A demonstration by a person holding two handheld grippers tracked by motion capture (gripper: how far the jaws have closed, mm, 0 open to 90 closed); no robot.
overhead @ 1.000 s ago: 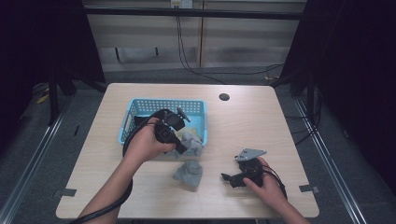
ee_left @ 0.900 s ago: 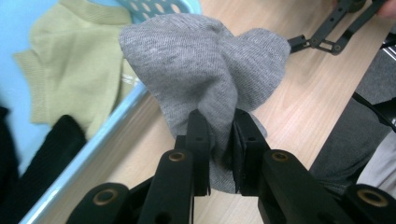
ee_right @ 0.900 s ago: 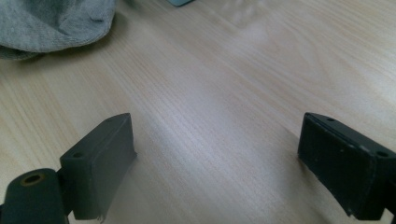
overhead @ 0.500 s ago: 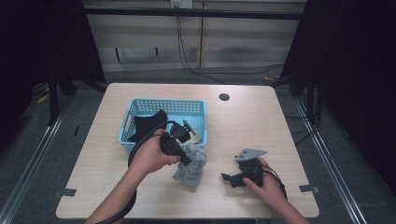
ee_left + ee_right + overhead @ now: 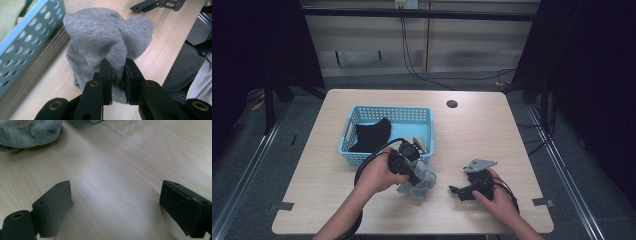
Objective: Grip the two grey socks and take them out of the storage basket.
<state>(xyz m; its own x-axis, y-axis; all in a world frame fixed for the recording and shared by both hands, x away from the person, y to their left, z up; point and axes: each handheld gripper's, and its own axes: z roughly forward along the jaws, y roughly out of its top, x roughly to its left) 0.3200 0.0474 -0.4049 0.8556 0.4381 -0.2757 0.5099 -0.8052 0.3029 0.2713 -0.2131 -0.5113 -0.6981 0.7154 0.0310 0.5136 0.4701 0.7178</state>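
From the high view, the left gripper is clamped on a grey sock, which bunches just under and in front of its jaws on the wooden table. Directly behind that gripper stands a blue basket, with a black cloth inside it and something pale in its near corner, too small to make out. The right gripper lies low on the table, well off to the side of the left one, jaws pointing toward the sock with a bare gap between.

In the left gripper view, the two black jaws pinch a fold of the grey sock, the pads pressing the cloth from both sides; the rest of the sock balloons ahead of the jaws and rests on the table. The blue basket's perforated wall runs to the left of the jaws, and the right gripper shows far ahead.

In the right gripper view, the jaws stand wide apart with nothing between them, only table. The grey sock lies ahead and to the left of the jaws.
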